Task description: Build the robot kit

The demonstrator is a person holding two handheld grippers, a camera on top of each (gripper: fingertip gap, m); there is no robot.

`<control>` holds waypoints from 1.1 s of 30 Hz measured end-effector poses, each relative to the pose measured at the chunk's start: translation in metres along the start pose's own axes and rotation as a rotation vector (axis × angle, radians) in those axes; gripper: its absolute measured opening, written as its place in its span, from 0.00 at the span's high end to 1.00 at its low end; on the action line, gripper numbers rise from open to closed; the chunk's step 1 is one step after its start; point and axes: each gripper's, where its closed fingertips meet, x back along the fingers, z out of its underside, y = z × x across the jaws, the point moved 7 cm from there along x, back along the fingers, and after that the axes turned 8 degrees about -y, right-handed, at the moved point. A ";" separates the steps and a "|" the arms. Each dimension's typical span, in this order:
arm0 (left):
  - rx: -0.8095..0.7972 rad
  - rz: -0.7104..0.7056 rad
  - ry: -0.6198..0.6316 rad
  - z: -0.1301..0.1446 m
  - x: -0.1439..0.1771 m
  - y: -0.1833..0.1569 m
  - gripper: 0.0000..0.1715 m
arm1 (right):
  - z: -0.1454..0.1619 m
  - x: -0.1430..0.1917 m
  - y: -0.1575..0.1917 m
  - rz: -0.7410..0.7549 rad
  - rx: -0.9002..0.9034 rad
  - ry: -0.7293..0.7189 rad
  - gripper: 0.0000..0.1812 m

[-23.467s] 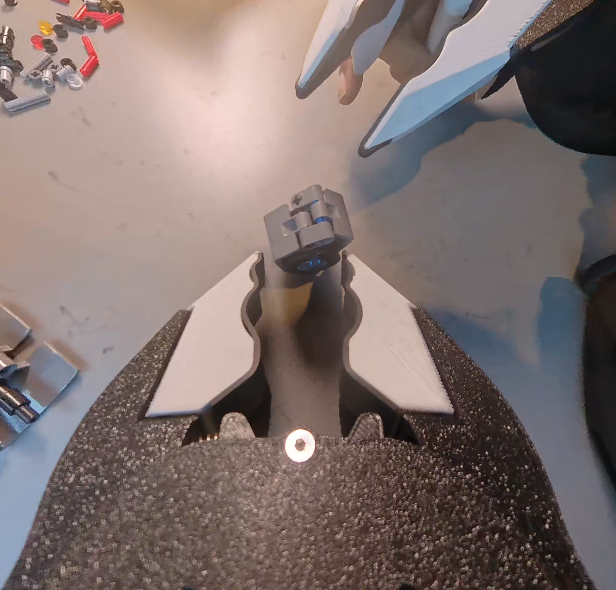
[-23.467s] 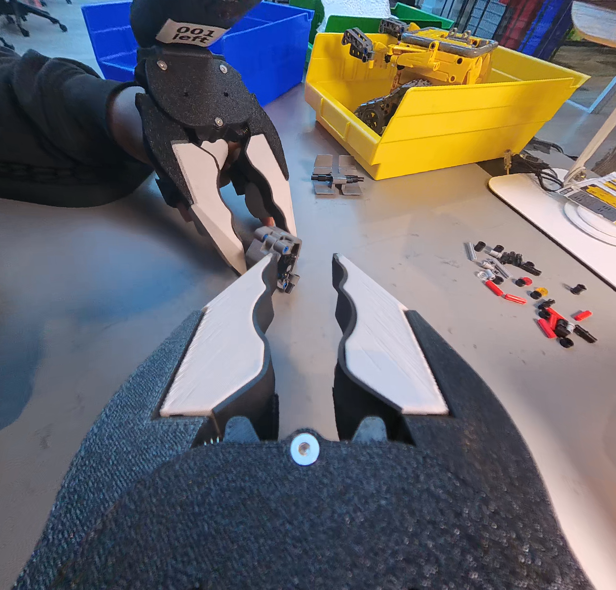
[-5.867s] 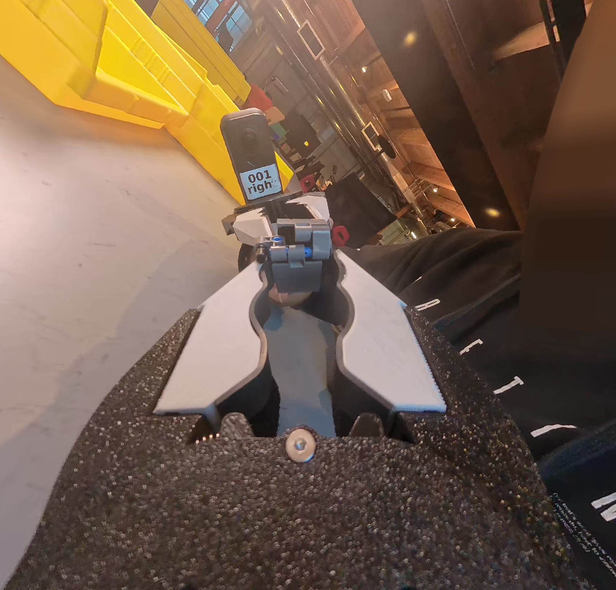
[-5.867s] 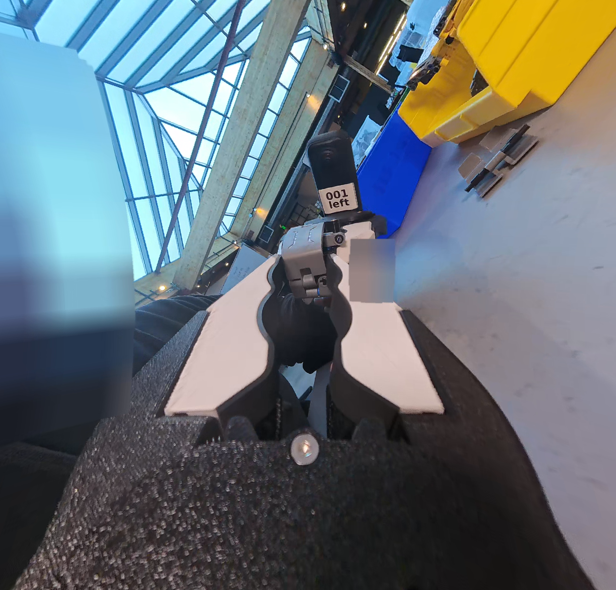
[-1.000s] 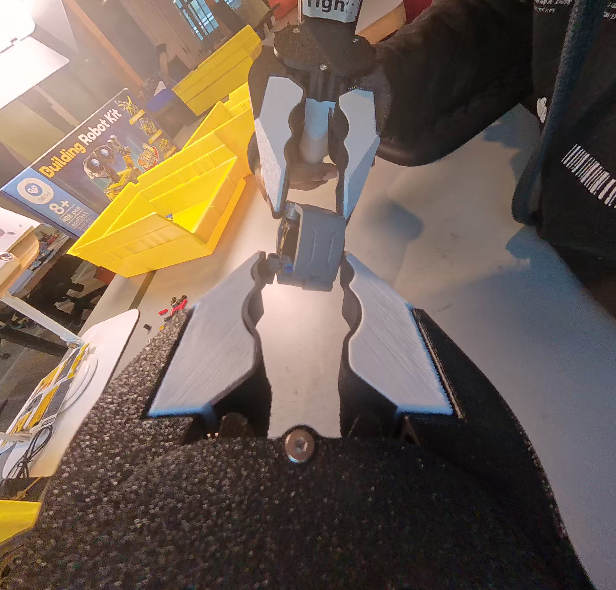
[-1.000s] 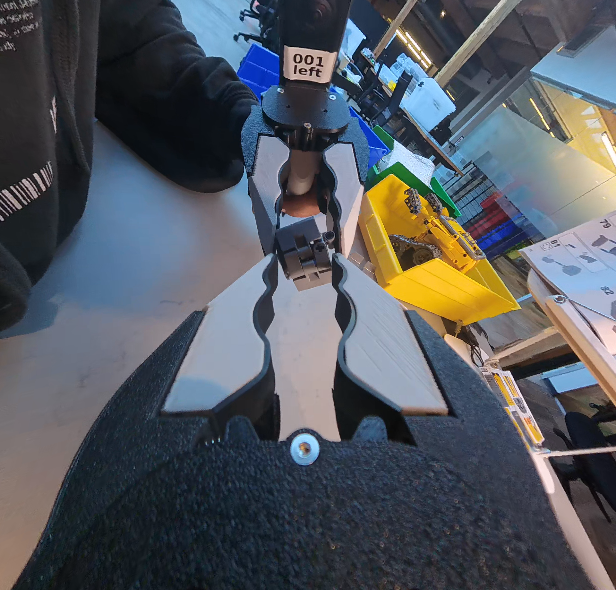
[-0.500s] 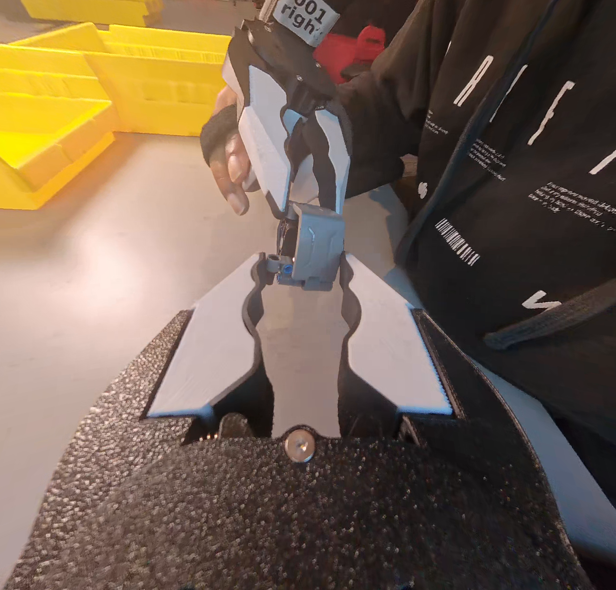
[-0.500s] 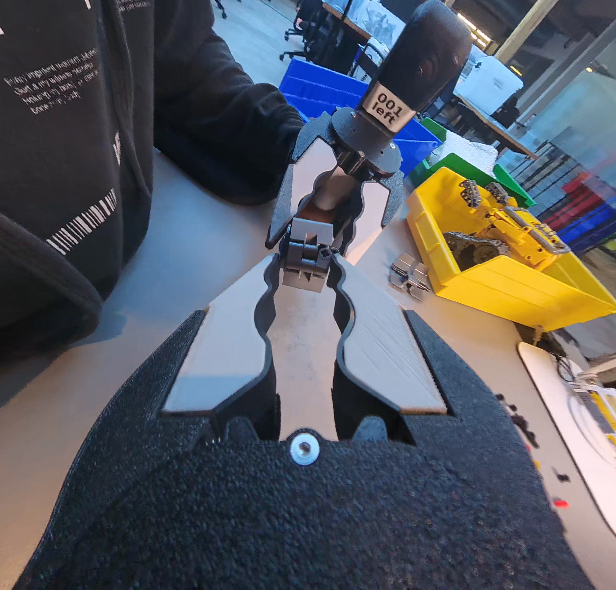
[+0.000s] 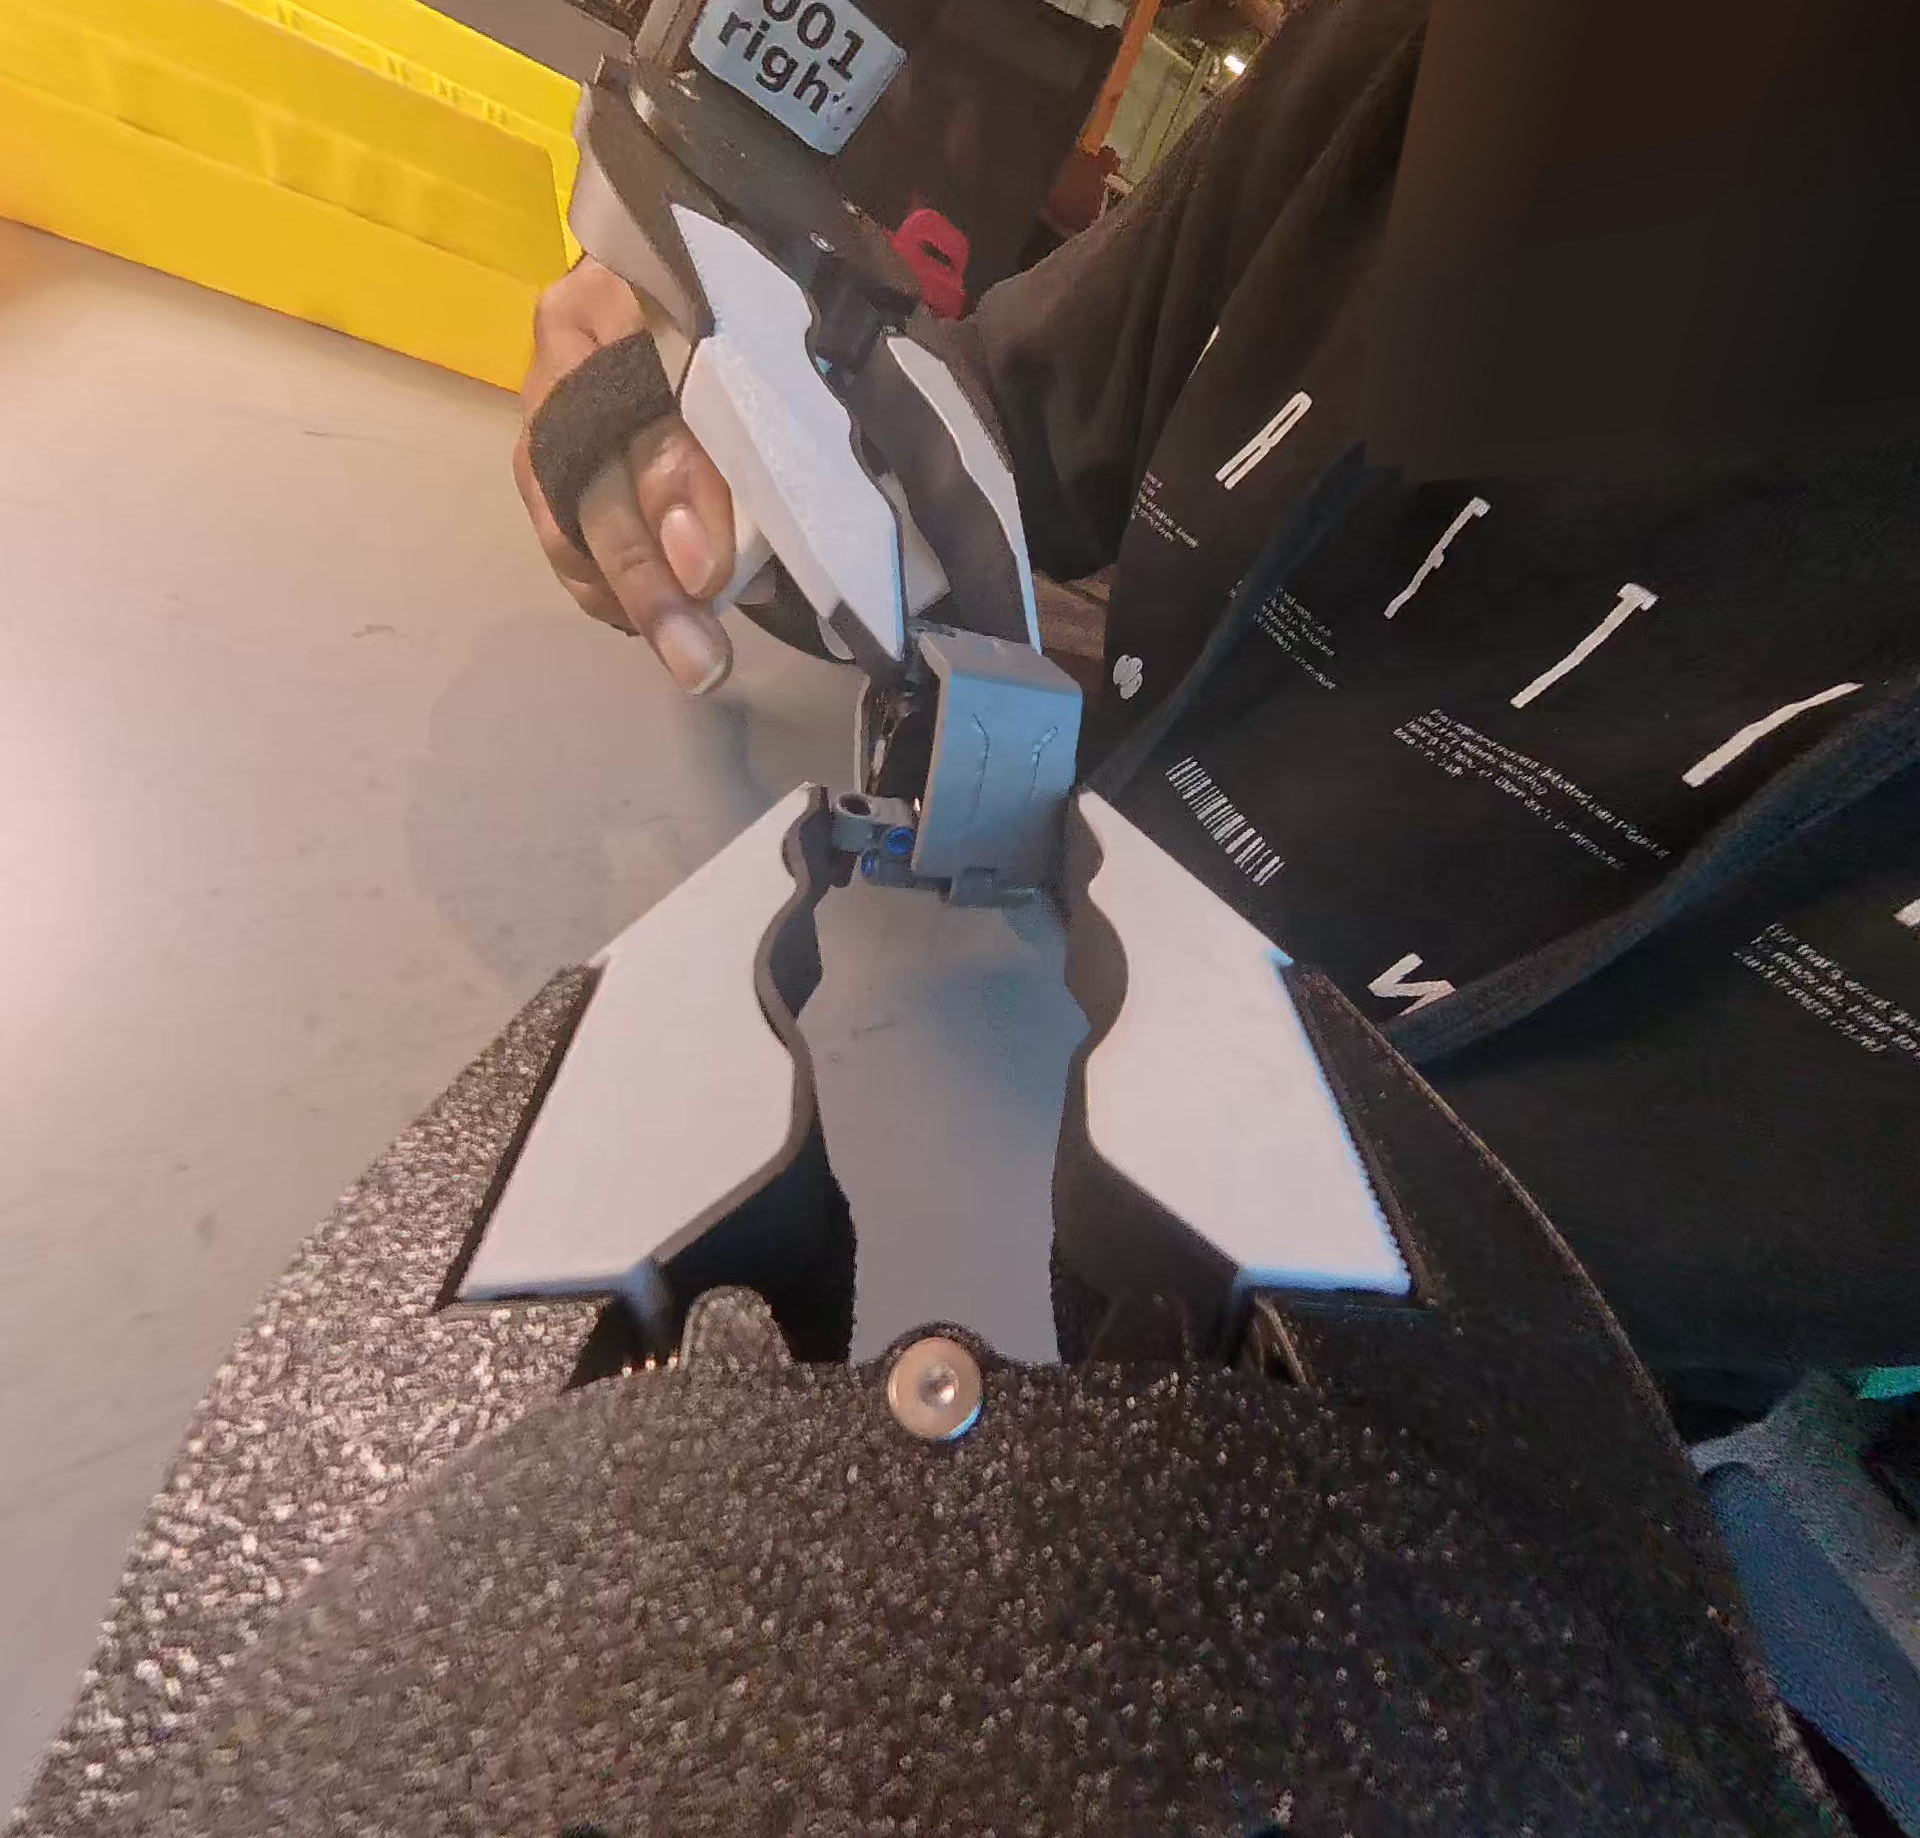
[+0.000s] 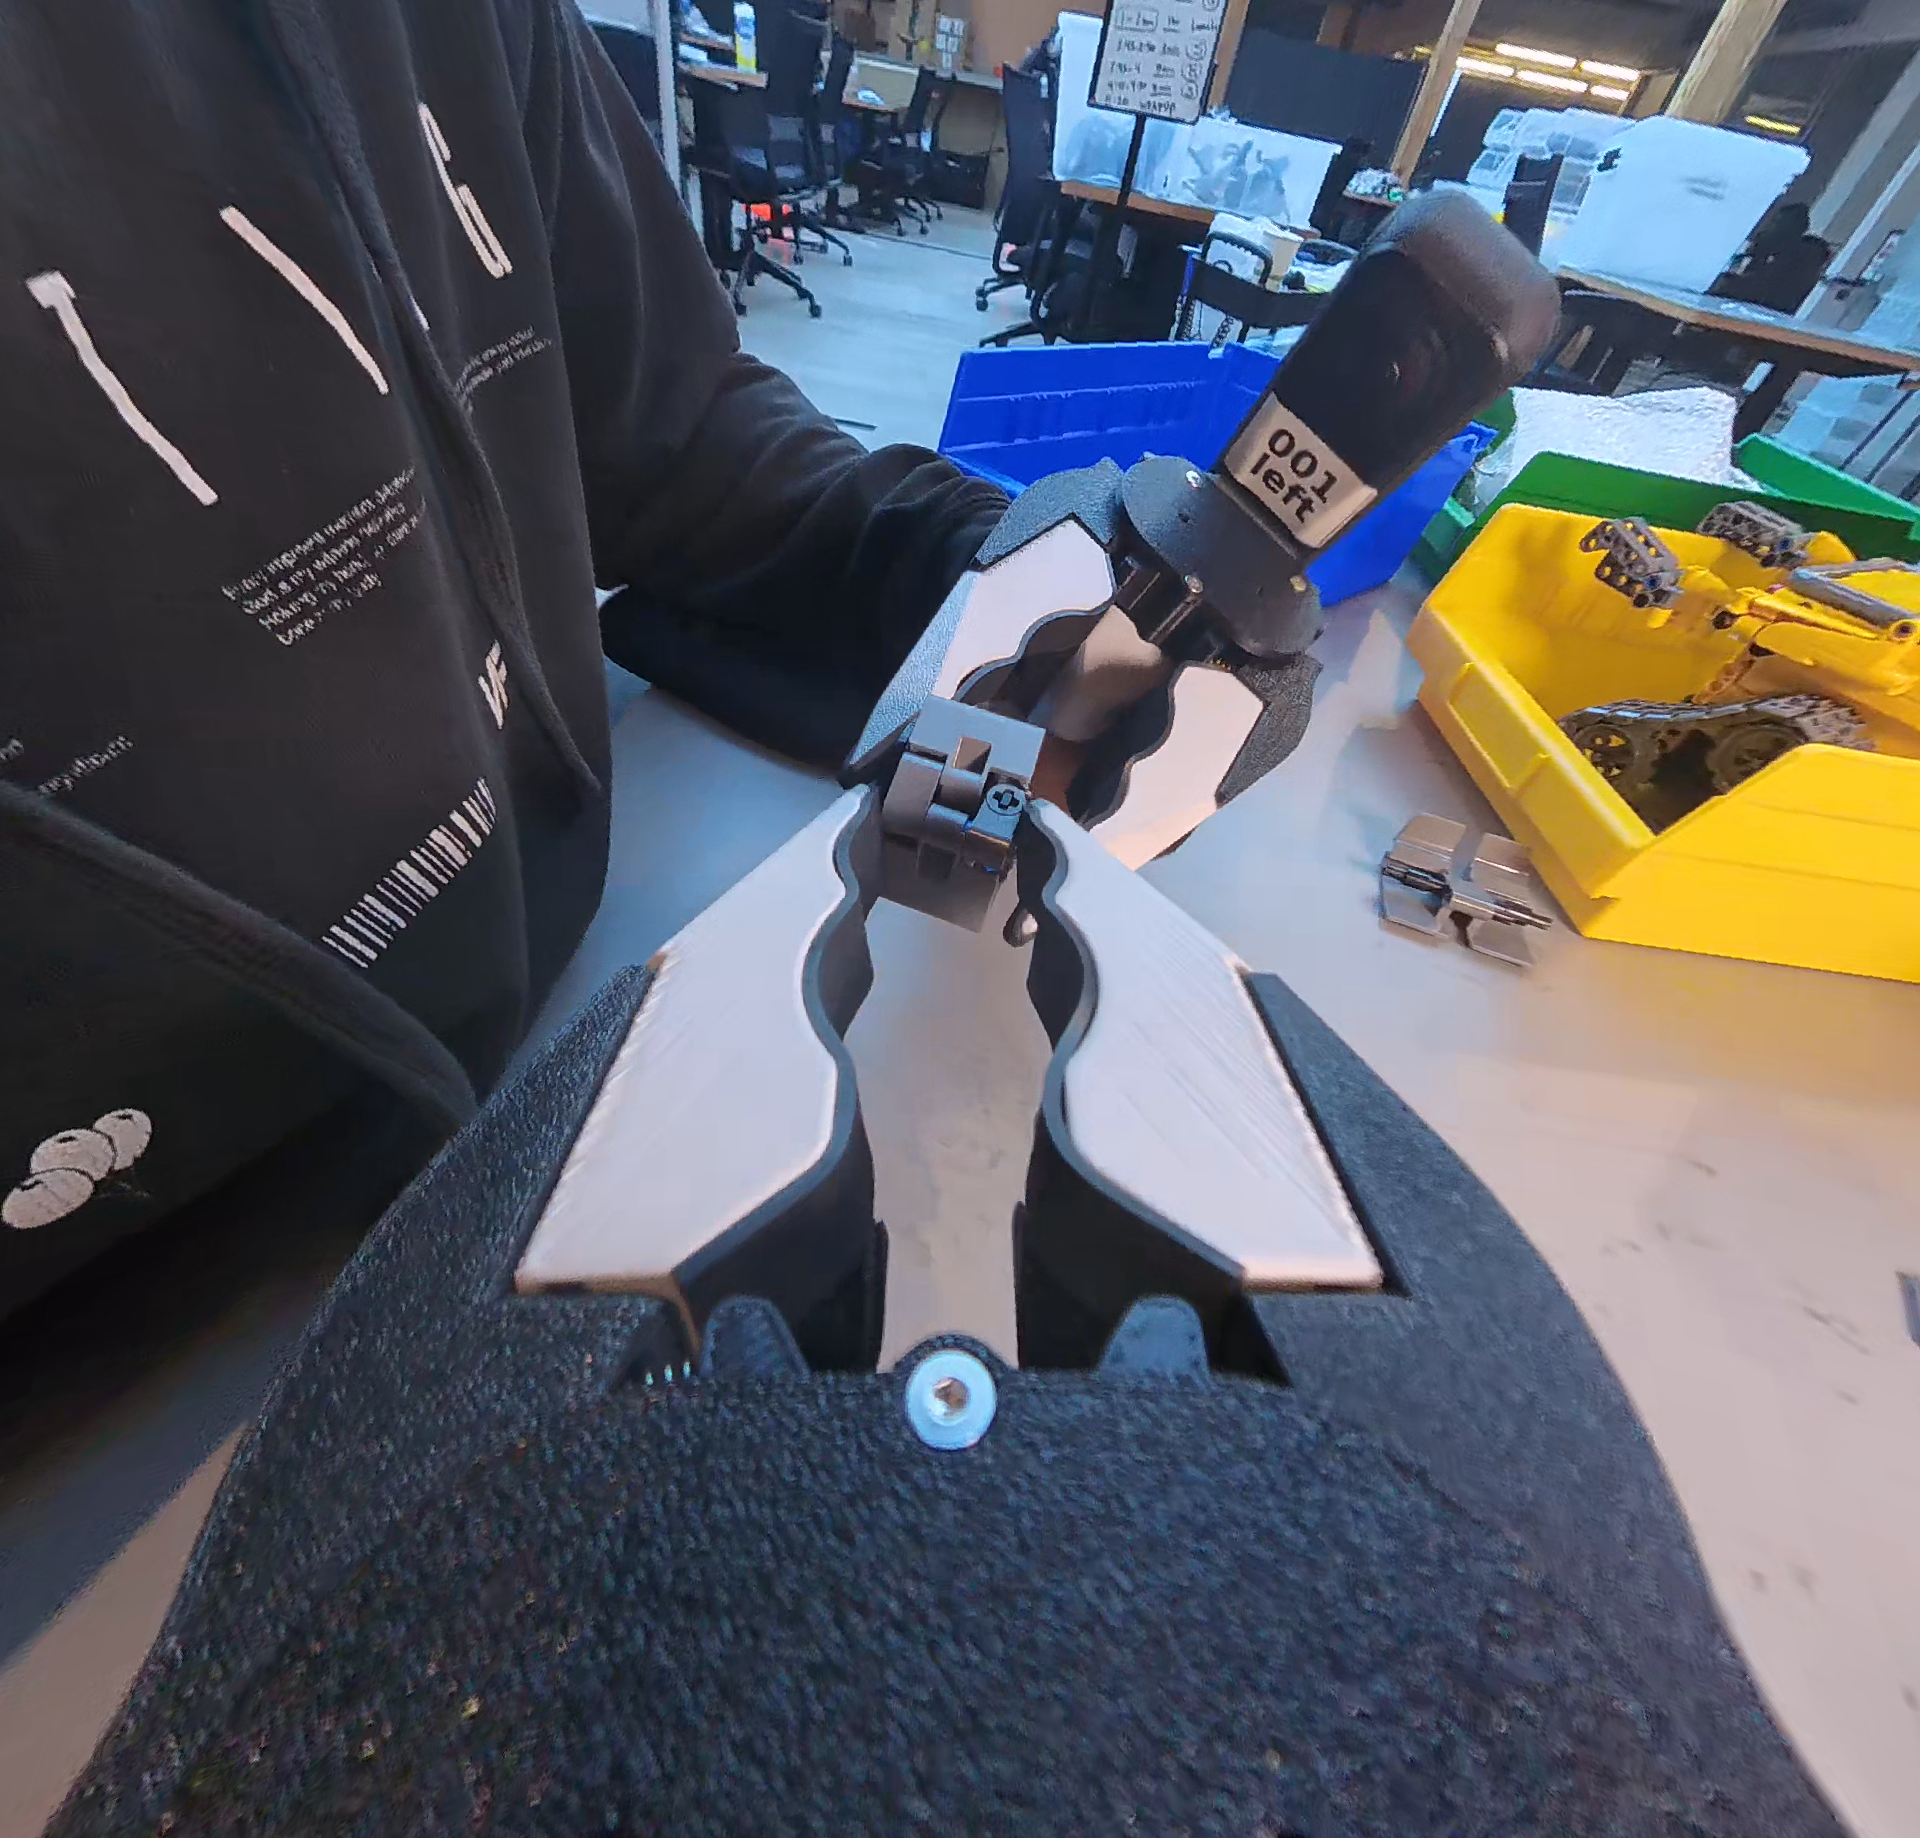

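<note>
Left gripper [image 9: 940, 843] pinches the grey block assembly [image 9: 987, 780] between its tips above the table [image 9: 260, 645]; the right gripper now leans in more steeply from the far side.

Right gripper [image 10: 940, 832] clamps the same assembly, with the yellow bin [image 10: 1662, 853] far right.

Grey brick assembly [image 9: 992, 770] held aloft between both grippers.

A yellow bin [image 10: 1714, 853] holds a tracked model [image 10: 1704, 739] — blue bin [image 10: 1081, 406] behind, grey table [image 10: 1558, 1113] beneath.
</note>
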 end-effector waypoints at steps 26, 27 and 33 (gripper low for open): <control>-0.341 -0.564 -0.165 -0.032 0.025 0.019 0.81 | 0.035 0.017 -0.063 0.132 -1.162 -0.564 0.86; -0.342 -0.569 -0.157 -0.032 0.025 0.019 0.81 | 0.036 0.017 -0.063 0.137 -1.171 -0.563 0.86; -0.325 -0.570 -0.132 -0.031 0.025 0.021 0.82 | 0.037 0.018 -0.065 0.143 -1.144 -0.522 0.86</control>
